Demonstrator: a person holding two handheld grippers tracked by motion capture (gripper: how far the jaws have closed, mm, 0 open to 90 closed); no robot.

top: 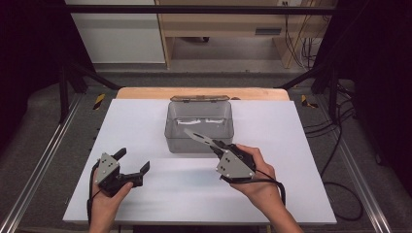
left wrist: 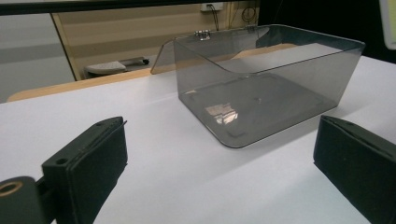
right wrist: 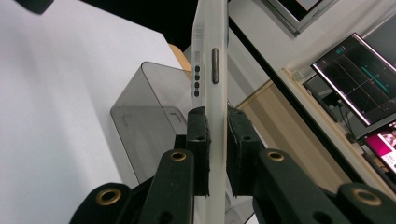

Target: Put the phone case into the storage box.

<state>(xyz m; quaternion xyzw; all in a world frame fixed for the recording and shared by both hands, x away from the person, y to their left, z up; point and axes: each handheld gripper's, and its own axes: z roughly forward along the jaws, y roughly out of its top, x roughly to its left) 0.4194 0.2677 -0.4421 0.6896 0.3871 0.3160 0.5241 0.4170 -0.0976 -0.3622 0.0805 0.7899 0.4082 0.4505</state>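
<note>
Grey box [top: 199, 127], one; white phone [top: 198, 137], one

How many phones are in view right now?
1: a white phone clamped edge-on in the right gripper, held over the near edge of the clear box. The box looks empty.

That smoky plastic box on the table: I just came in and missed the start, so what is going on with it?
A person works at the table with a gripper in each hand. The right gripper is shut on a slim white phone in a clear case, gripping it by its faces and holding it over the near edge of the open grey box, whose lid is folded back. The box looks empty. The left gripper sits low by the table, fingers wide open, holding nothing.
</note>
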